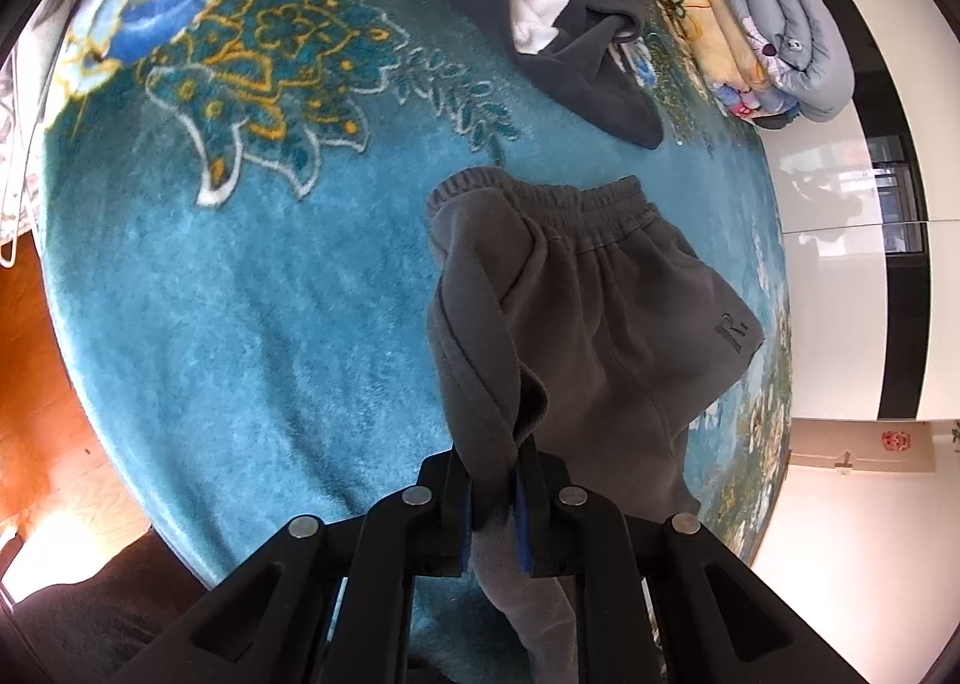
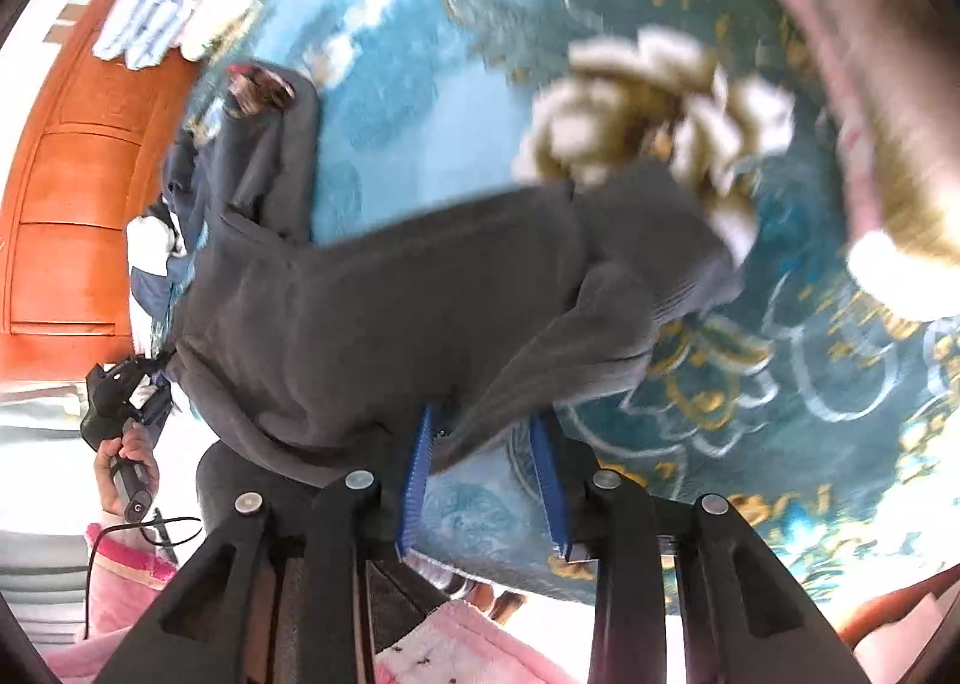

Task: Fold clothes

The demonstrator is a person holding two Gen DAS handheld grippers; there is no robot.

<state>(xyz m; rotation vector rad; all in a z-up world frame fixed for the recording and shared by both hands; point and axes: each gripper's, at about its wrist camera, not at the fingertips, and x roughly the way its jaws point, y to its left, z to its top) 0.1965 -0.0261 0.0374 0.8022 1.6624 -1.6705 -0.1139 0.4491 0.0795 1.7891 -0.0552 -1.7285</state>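
Grey sweatpants (image 1: 600,312) hang over the blue floral blanket (image 1: 270,294), elastic waistband away from me and a small logo on the right hip. My left gripper (image 1: 495,453) is shut on a fold of their fabric, which bunches up between the blue pads (image 1: 521,510). In the blurred right wrist view the same sweatpants (image 2: 390,312) stretch across the frame. My right gripper (image 2: 483,417) stands open, pads (image 2: 420,474) wide apart, with a cloth edge dipping loosely into the gap. At the far left a hand holds the left gripper (image 2: 120,390) on the pants' other end.
A dark grey garment with white parts (image 1: 576,42) lies crumpled at the blanket's far side. Folded quilts (image 1: 774,24) are stacked beyond it, by a wooden cabinet (image 2: 72,192). Pink clothing on the person (image 2: 456,654) shows below the right gripper. White and black wardrobe fronts (image 1: 870,204) stand to the right.
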